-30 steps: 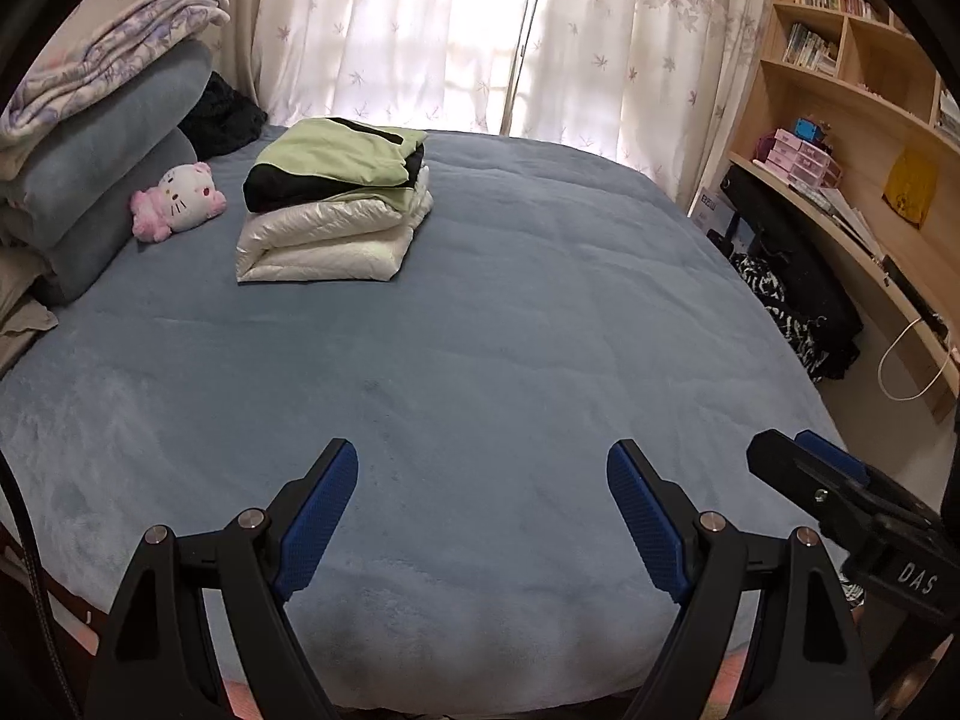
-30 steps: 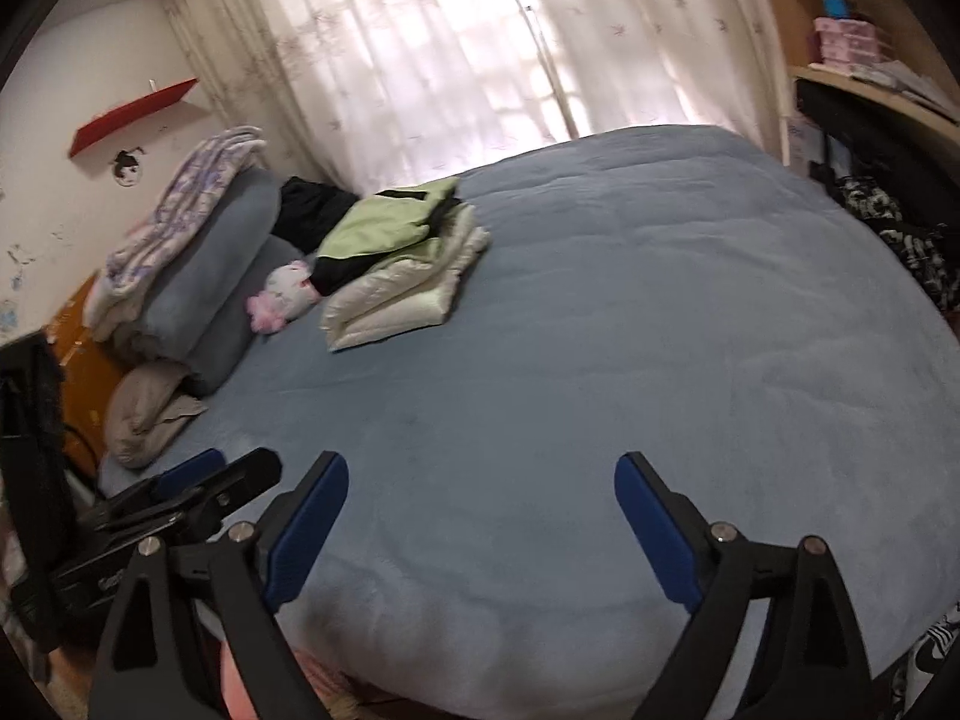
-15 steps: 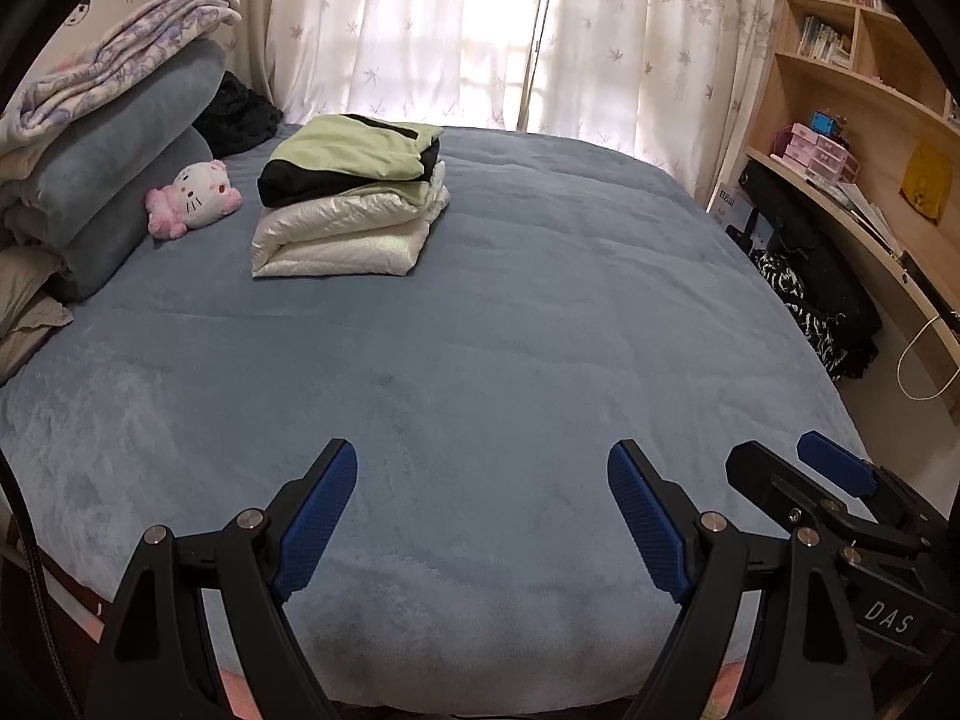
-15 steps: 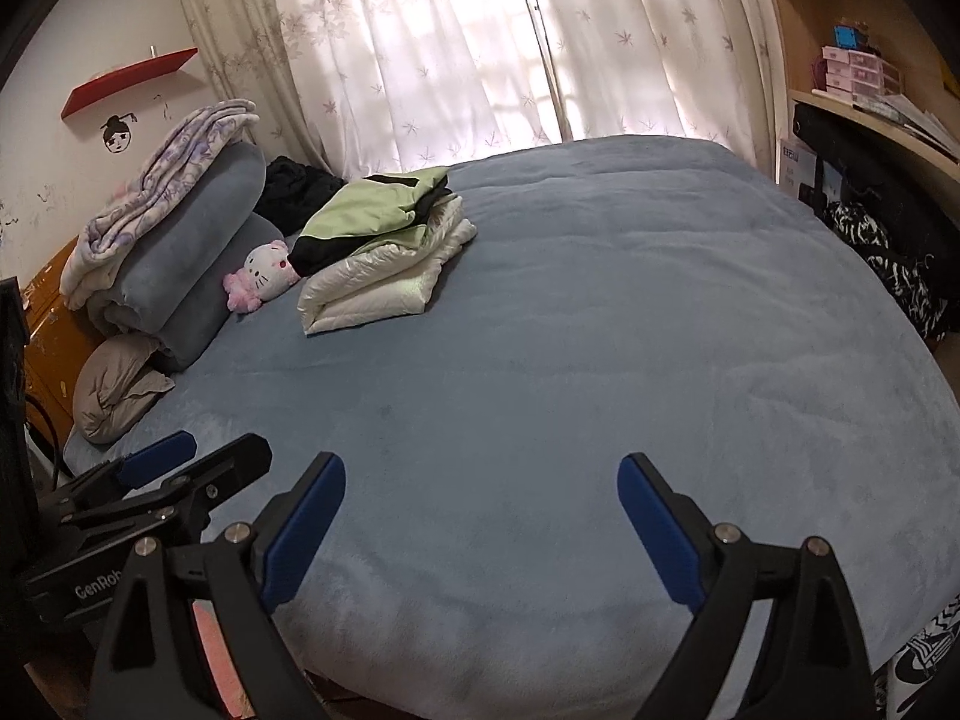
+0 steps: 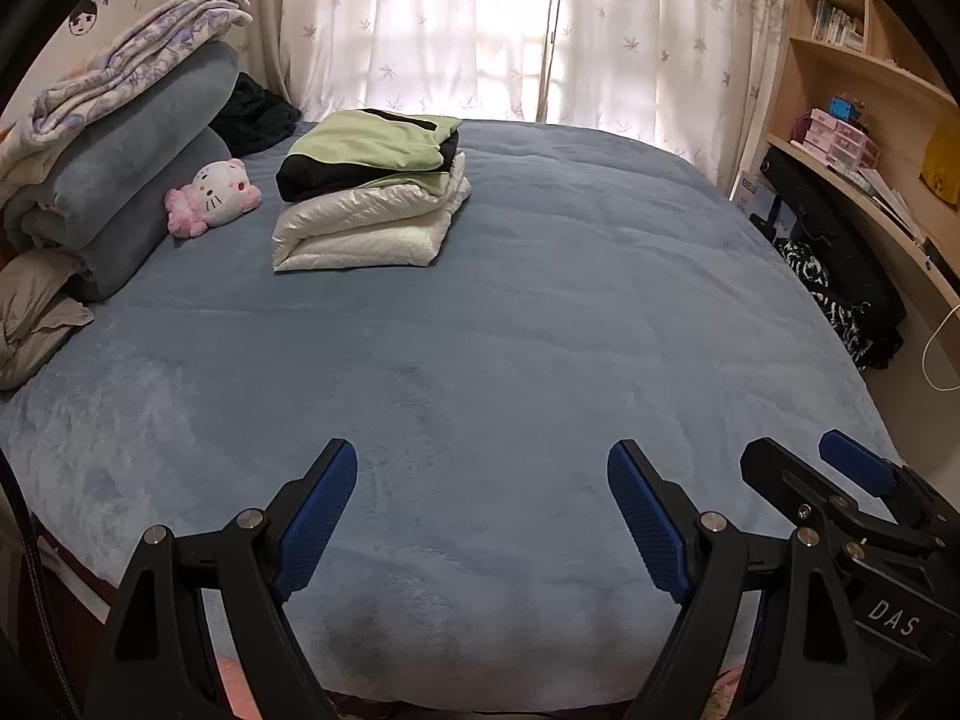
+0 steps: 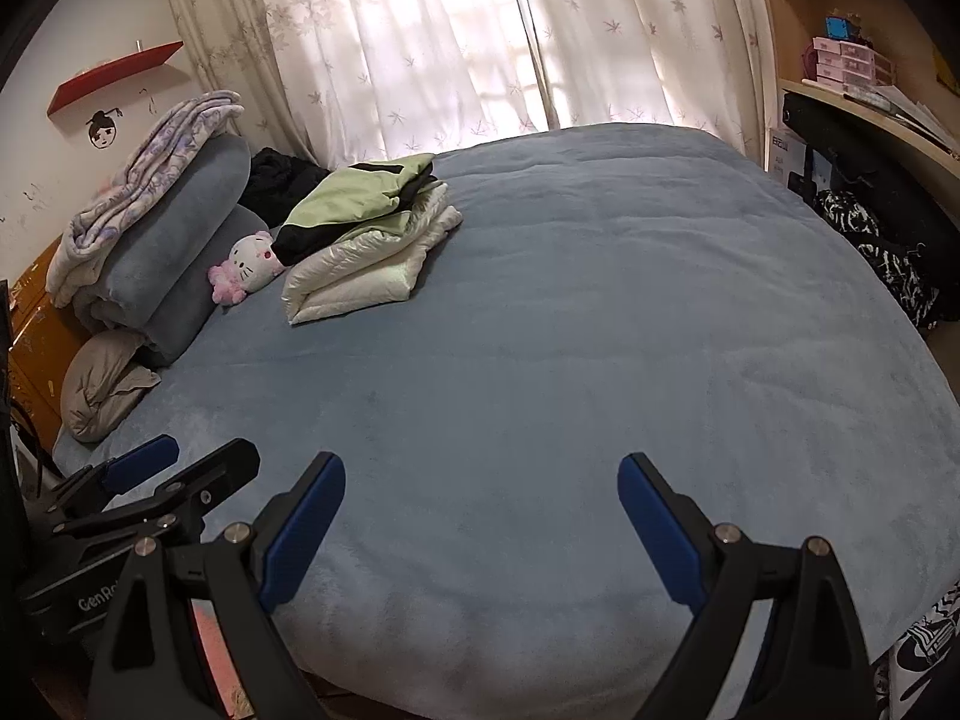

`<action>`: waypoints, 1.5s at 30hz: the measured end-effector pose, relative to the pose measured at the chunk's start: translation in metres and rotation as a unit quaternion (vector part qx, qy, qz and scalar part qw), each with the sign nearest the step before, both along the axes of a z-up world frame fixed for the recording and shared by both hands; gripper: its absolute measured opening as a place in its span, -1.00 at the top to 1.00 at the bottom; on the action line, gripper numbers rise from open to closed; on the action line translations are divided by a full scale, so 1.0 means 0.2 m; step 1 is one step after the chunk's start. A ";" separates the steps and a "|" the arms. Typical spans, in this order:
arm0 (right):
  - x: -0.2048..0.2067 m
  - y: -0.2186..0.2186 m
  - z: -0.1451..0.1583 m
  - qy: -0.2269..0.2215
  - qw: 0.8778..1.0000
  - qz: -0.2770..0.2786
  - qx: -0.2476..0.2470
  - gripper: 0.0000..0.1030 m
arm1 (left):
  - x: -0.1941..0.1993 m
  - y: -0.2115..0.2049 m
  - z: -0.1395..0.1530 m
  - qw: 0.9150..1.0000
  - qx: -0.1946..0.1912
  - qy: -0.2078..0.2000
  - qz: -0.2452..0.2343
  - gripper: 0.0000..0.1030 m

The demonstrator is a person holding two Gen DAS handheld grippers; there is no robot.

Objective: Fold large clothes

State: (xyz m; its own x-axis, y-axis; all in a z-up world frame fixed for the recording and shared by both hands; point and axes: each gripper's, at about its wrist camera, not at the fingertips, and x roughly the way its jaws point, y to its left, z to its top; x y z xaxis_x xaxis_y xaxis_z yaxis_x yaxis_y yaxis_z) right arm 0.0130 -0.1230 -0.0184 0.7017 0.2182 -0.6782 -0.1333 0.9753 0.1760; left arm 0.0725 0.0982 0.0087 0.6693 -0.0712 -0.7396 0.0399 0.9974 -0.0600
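Over the bed's near edge, my left gripper and right gripper hover spread, folded clothes at eleven o'clock.

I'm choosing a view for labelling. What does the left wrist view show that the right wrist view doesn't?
Only the left wrist view: upper bookshelf books, a white cable.
Only the right wrist view: red wall shelf, orange cabinet.
Both: blue bed, folded clothes stack, cat plush, left gripper and right gripper, jaws open and empty.
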 end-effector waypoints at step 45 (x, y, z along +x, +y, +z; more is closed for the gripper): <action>-0.02 0.02 -0.08 0.019 1.000 -0.009 -0.017 -0.81 | -0.01 0.00 -0.07 1.000 0.013 0.027 0.007 -0.54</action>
